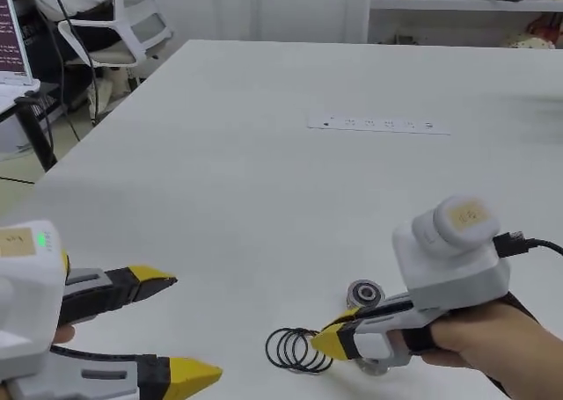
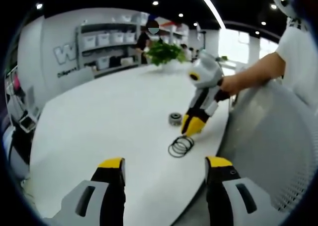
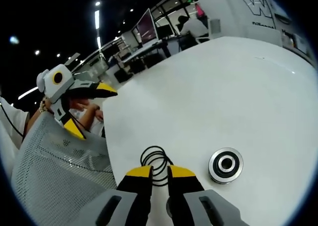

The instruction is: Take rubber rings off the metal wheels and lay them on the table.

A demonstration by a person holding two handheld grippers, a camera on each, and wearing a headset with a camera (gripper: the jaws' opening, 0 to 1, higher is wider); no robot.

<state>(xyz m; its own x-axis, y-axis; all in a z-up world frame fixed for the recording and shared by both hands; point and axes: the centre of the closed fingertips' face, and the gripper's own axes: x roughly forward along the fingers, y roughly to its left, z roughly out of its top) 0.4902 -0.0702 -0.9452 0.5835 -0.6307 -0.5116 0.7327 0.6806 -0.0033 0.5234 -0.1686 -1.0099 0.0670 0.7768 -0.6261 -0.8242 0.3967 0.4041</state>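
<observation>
Landmark for all positions: the metal wheel (image 1: 364, 293), lying flat on the white surface (image 1: 264, 154), bore facing up.

Rubber rings (image 1: 295, 349): a small pile of thin black loops, overlapping, flat on the surface. They lie just beside the wheel on the person's side, apart from it and not touching. In the left gripper view the pile (image 2: 180, 146) sits nearer the camera than the wheel (image 2: 175, 118).

Right gripper (image 1: 324, 340): held low over the surface, body passing just beside the wheel, yellow tips at the edge of the ring pile. In its own view the right gripper (image 3: 160, 172) has its jaws drawn nearly together with a narrow gap. Loops of the pile (image 3: 155, 161) show through and just beyond that gap, and the wheel (image 3: 226, 165) sits off to one side of the tips. Cannot tell whether a ring is pinched (the gap looks wider than a ring is thick).

Left gripper (image 1: 193, 328): well apart from the wheel, beyond the ring pile from it, off the surface near its edge. Jaws spread wide, holding nothing. Its own view confirms this: the left gripper (image 2: 165, 164) points toward the rings and wheel.

A white power strip (image 1: 378, 125) lies on the surface well beyond the wheel.
</observation>
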